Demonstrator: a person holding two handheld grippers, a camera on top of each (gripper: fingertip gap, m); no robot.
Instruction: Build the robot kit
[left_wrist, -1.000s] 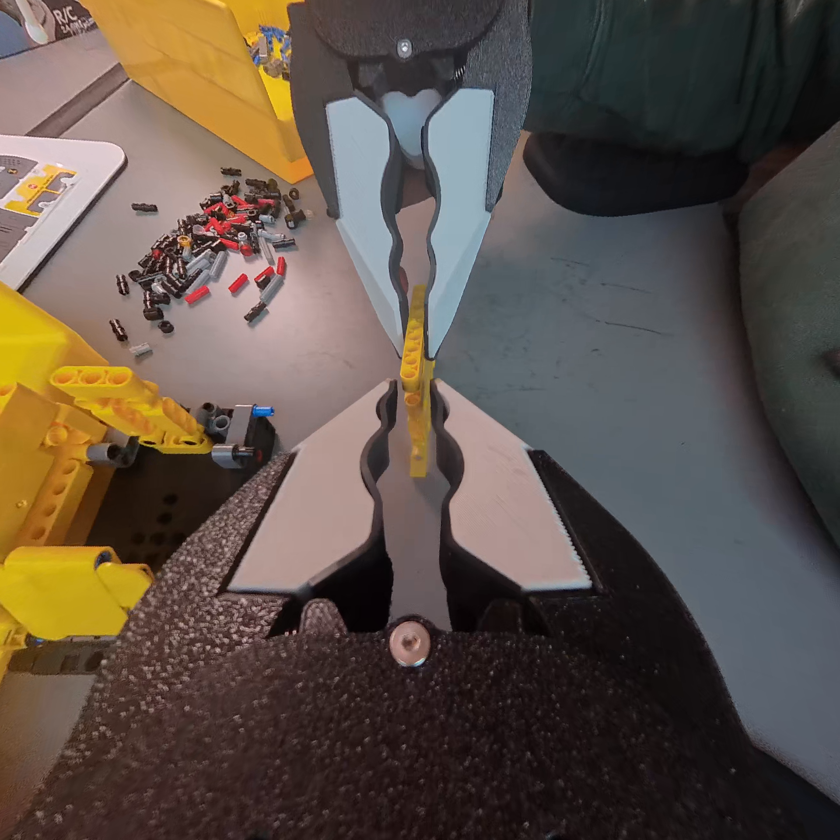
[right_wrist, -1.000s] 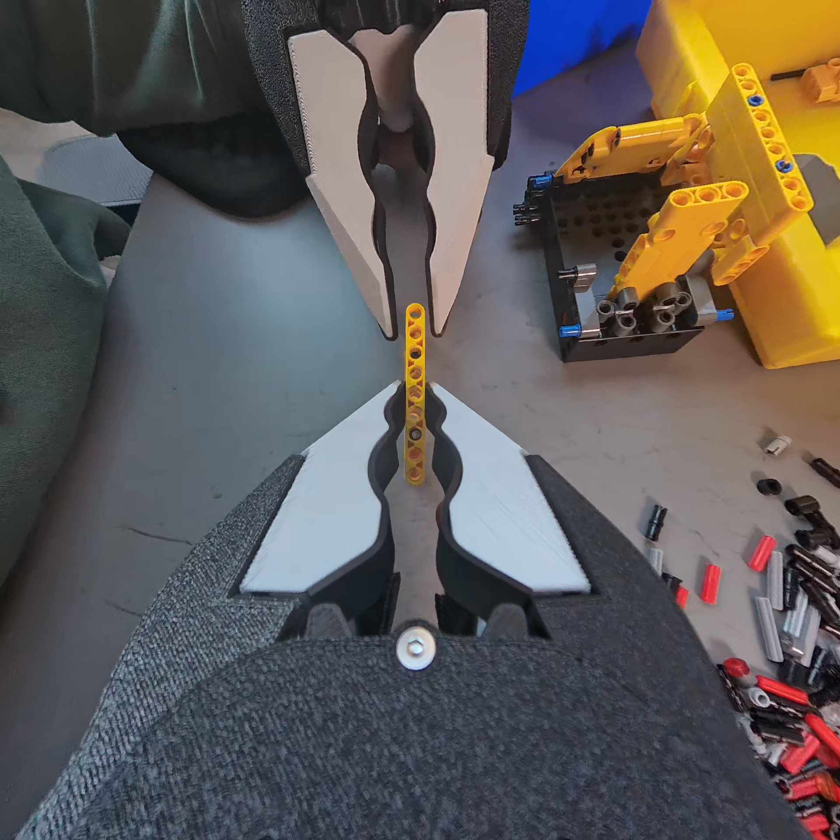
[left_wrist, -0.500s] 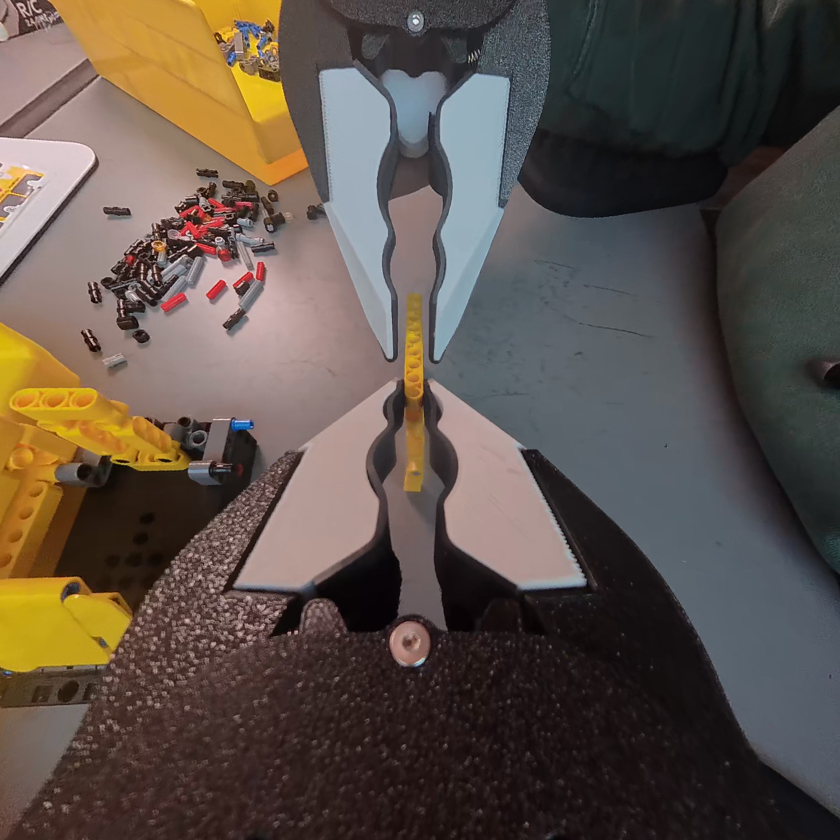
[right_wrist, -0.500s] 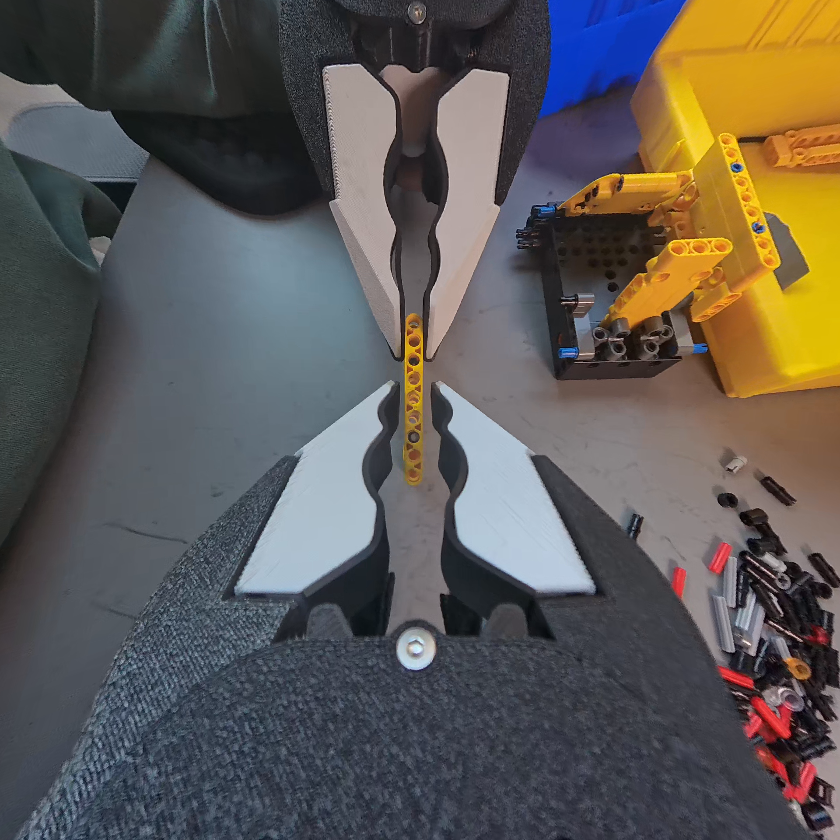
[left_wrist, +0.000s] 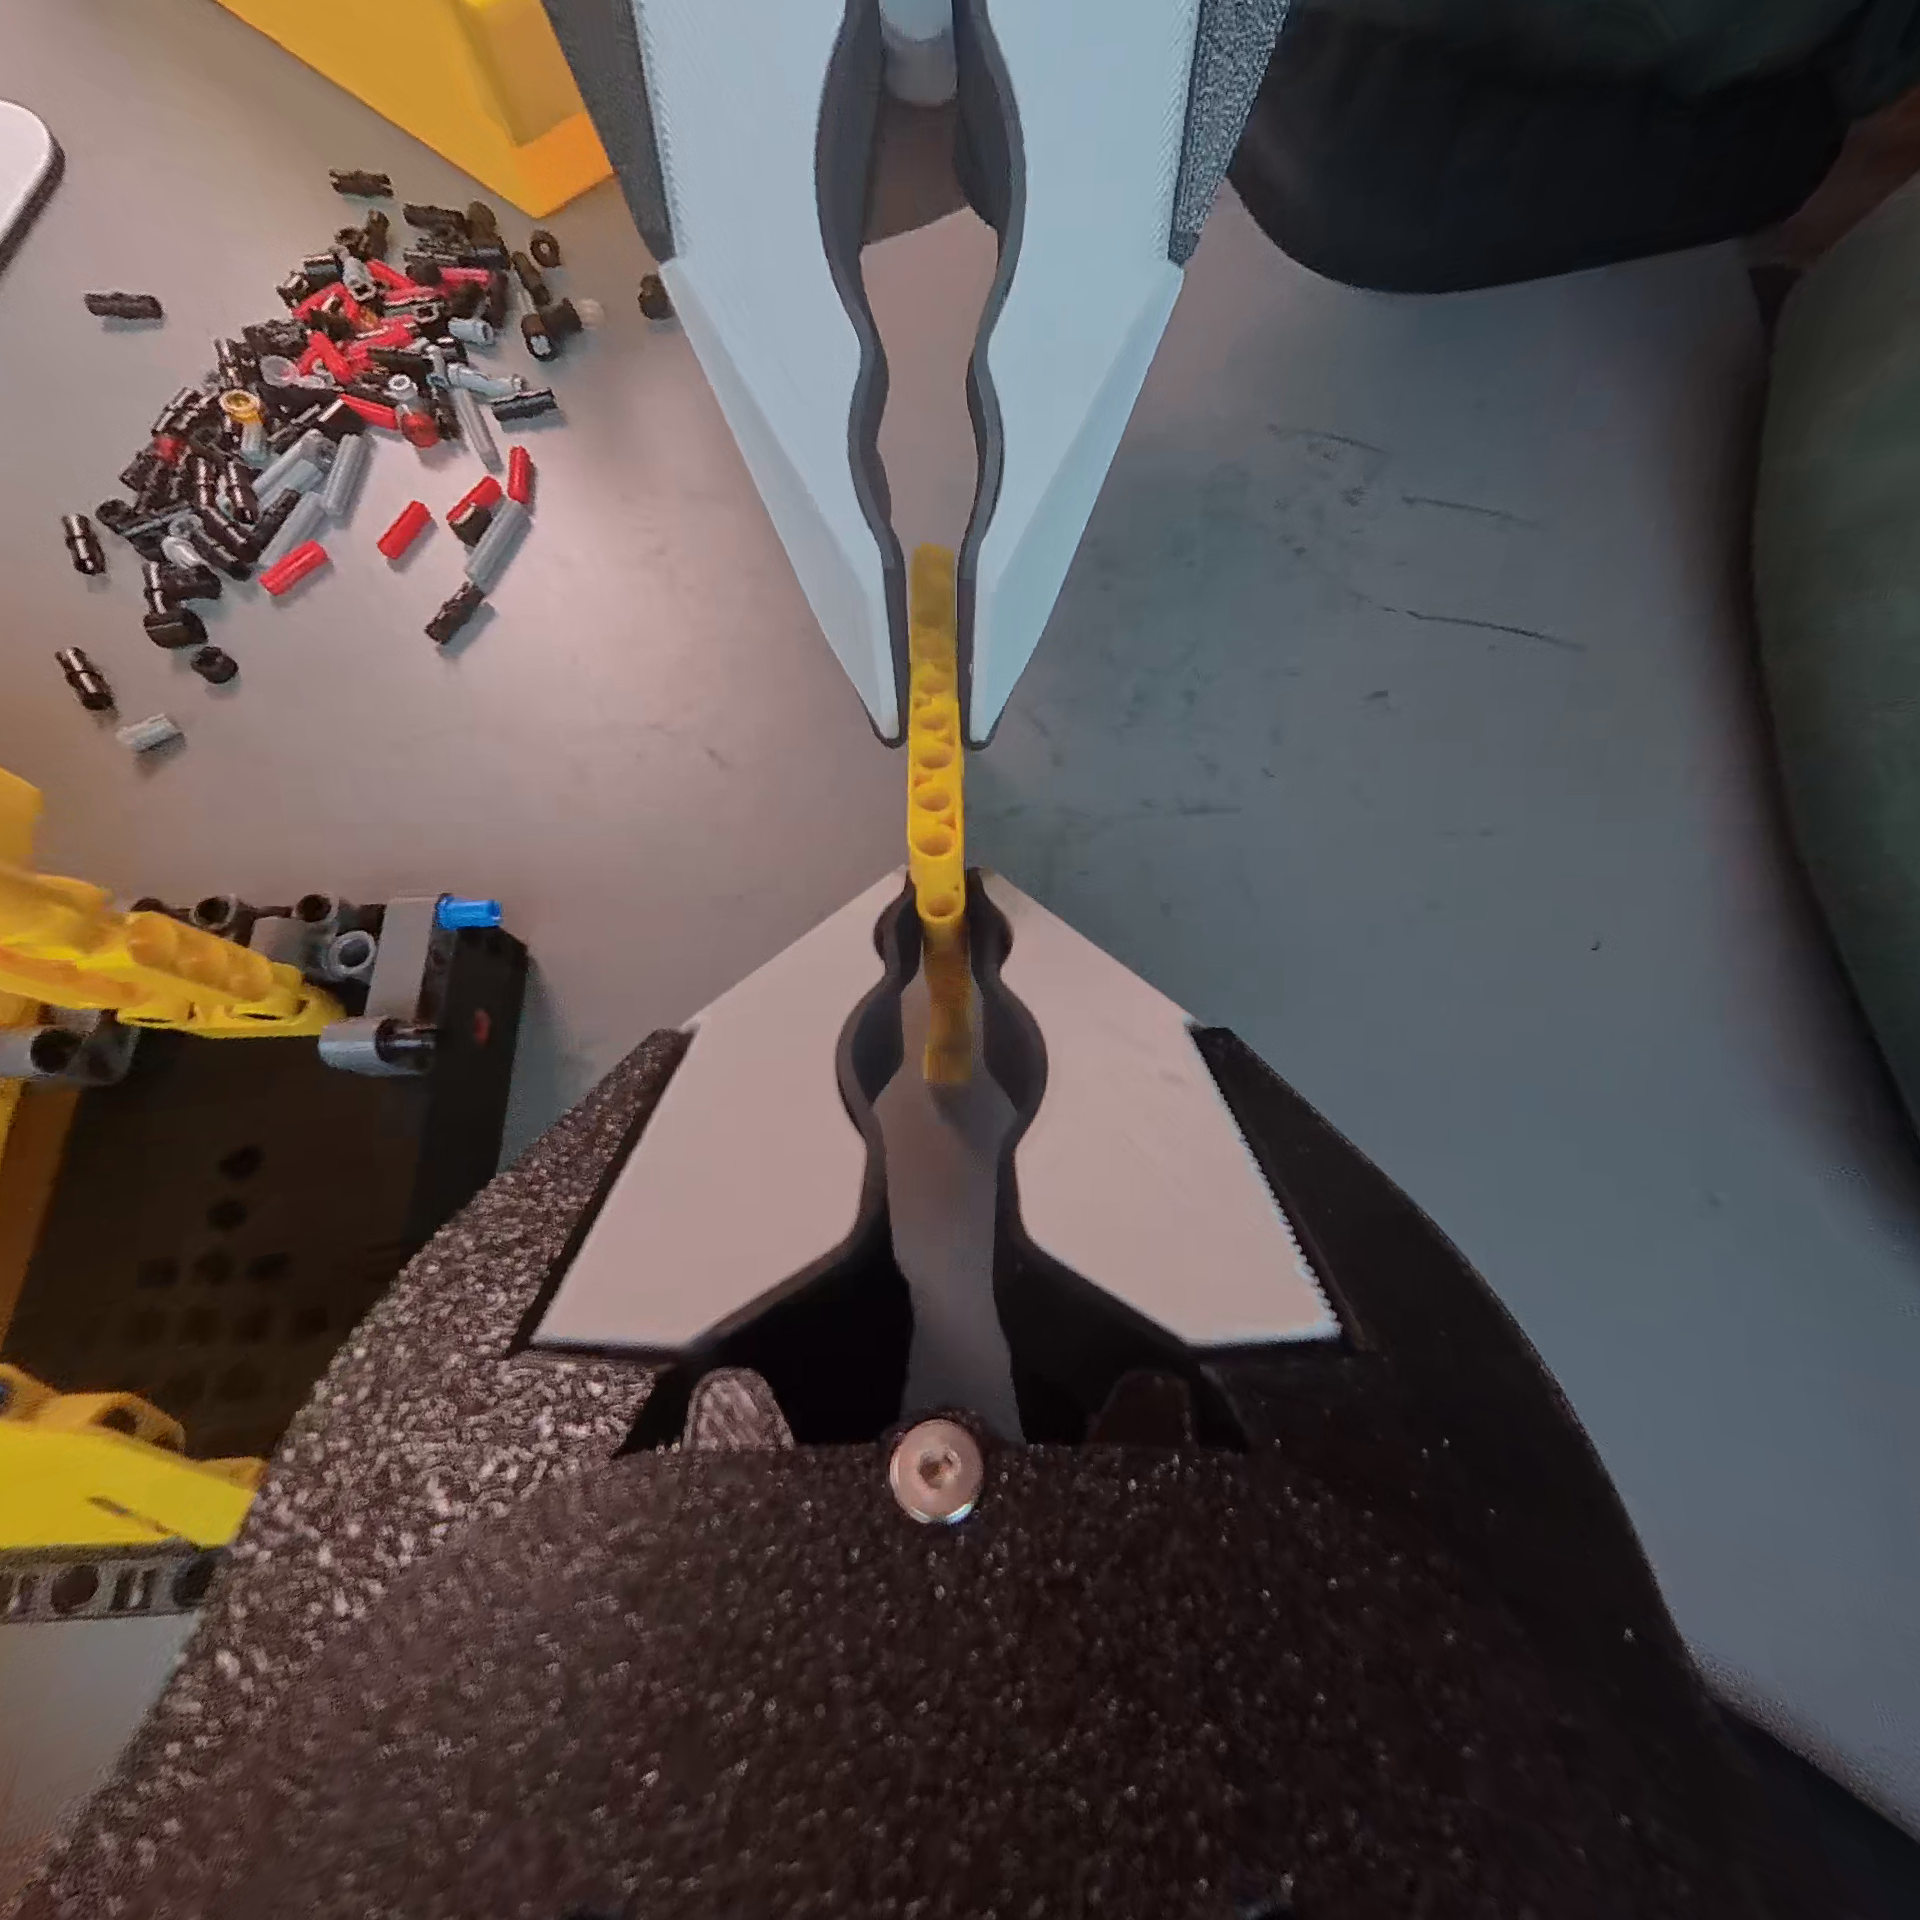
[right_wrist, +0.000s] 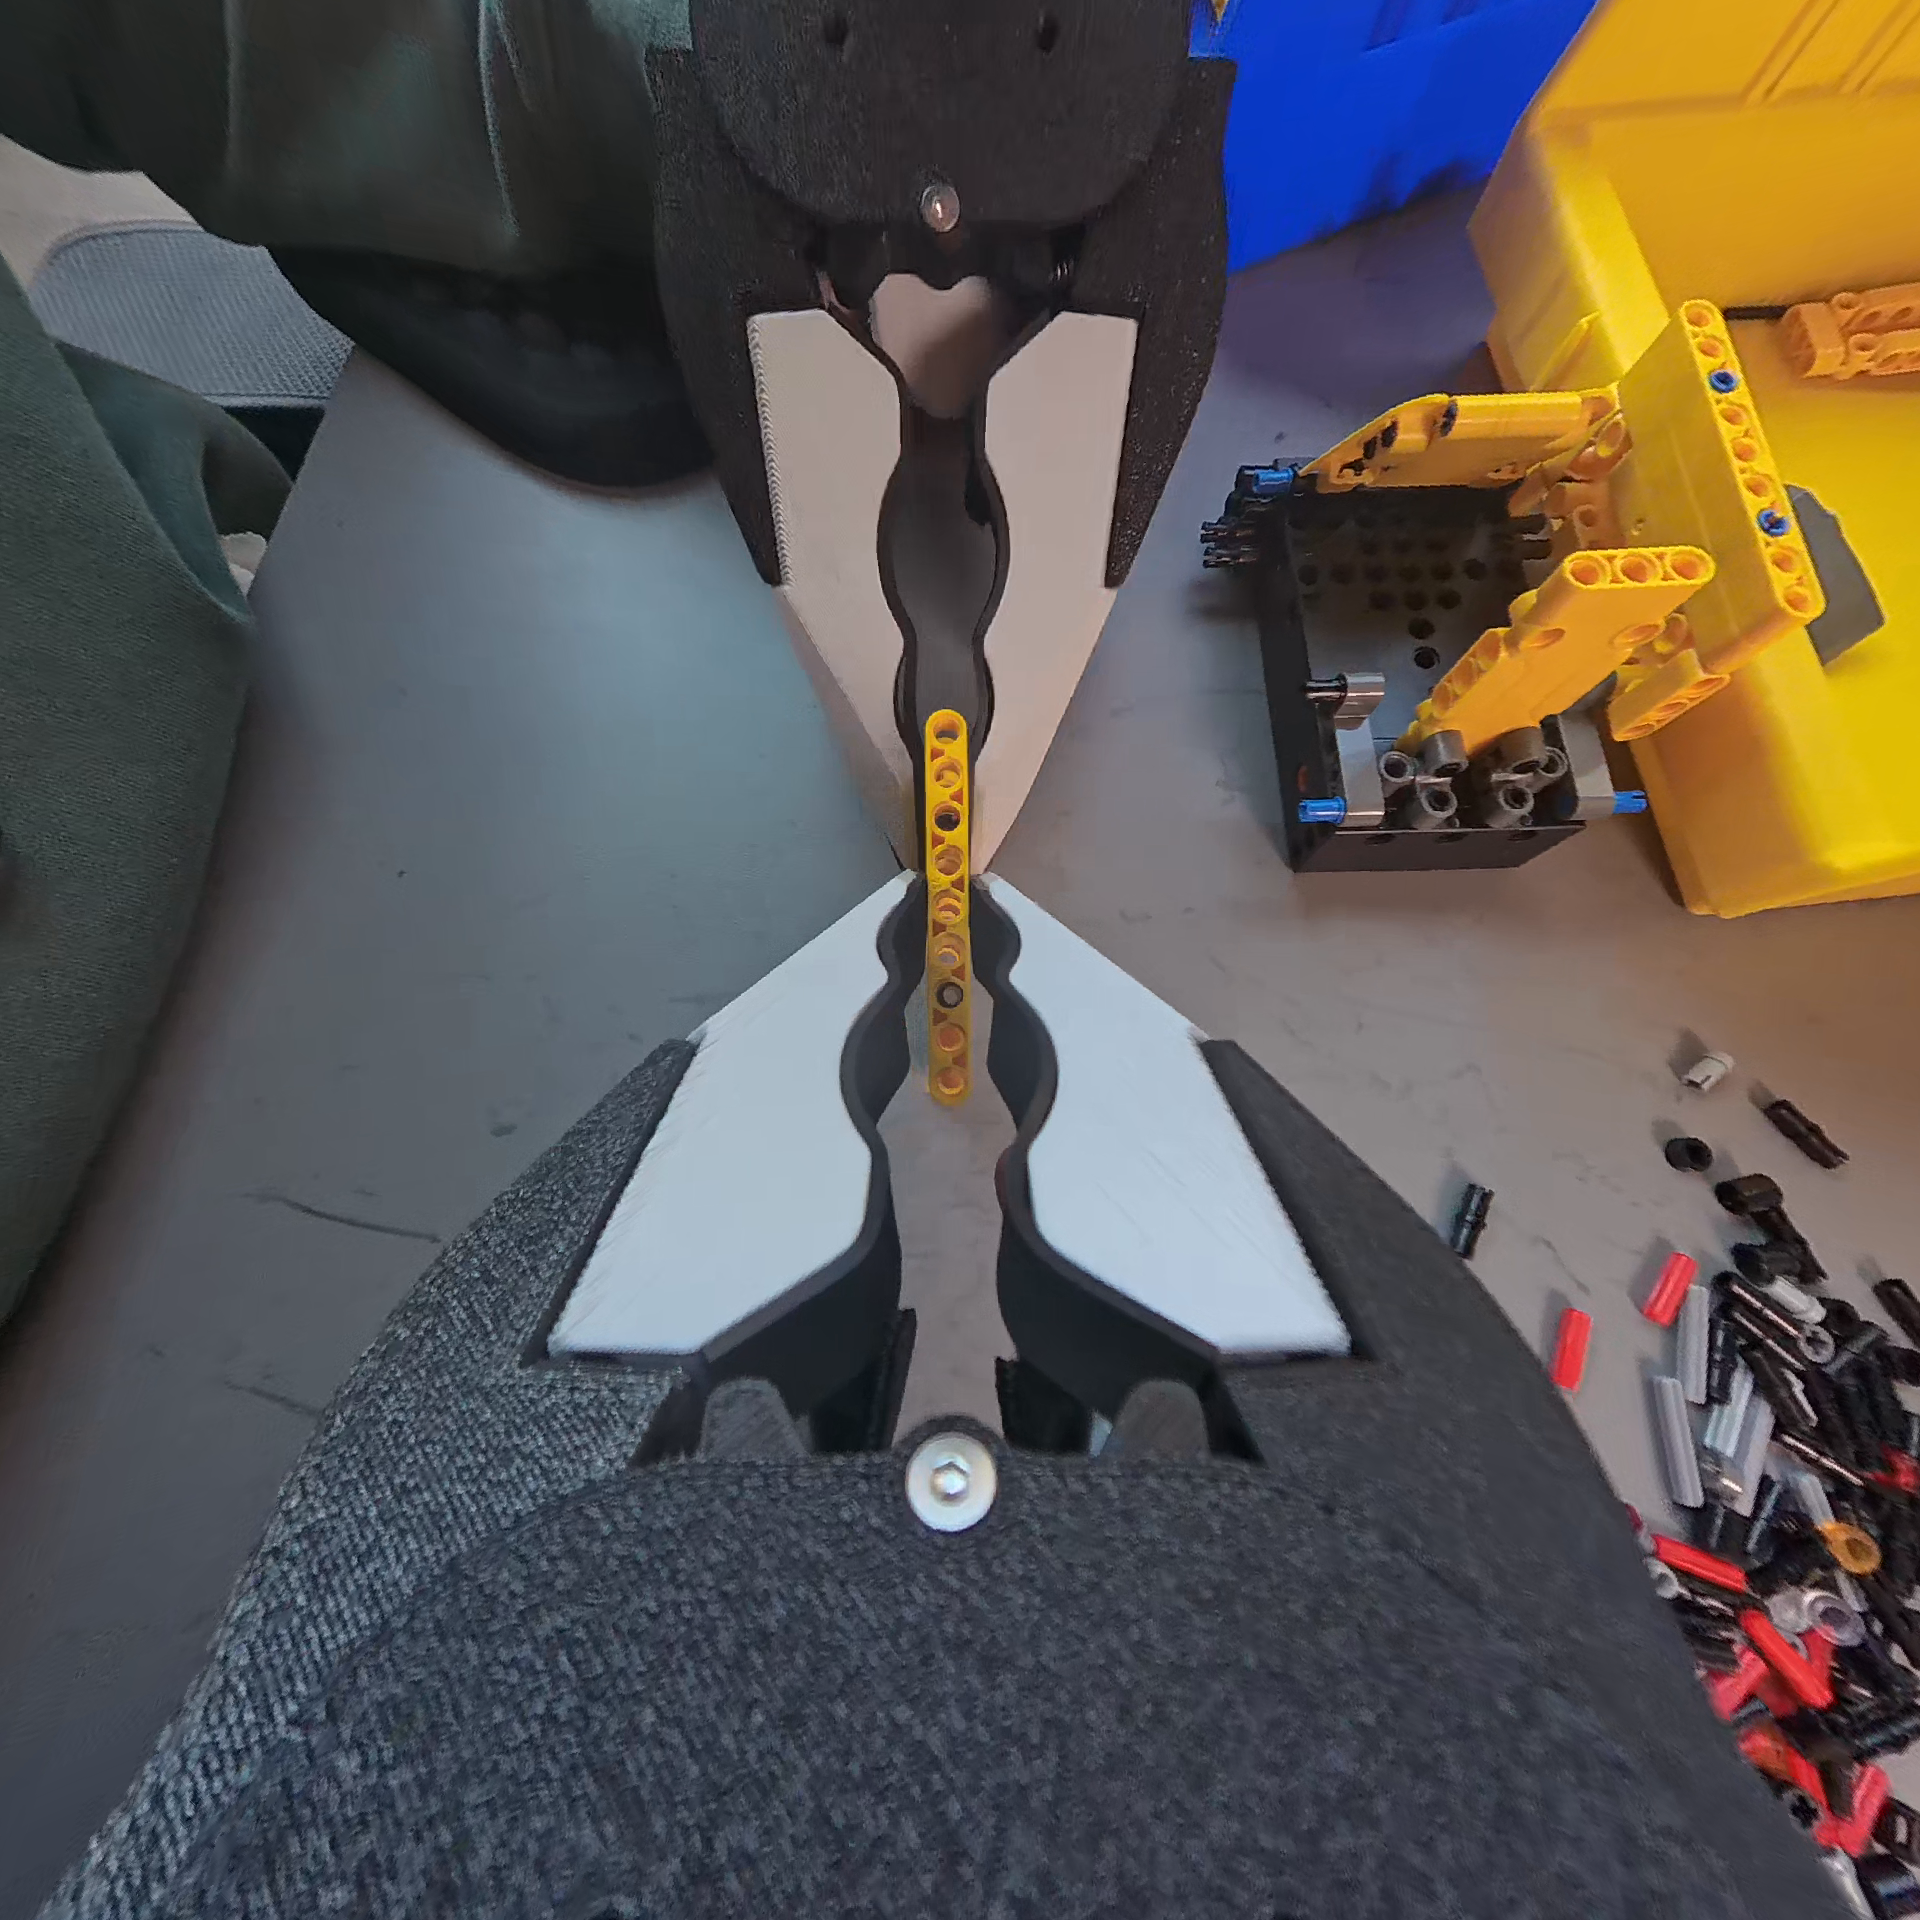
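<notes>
Two grippers meet tip to tip over a scuffed grey bench.
The speckled black left gripper and the woven-grey right gripper now nearly touch, closer than before; both pairs of fingers pinch the slim, perforated yellow beam, level above mid-bench, a loose pin pile nearby.

A thin yellow beam with a row of round holes is above the grey desk. The left gripper and the right gripper each pinch one end of it.
</notes>
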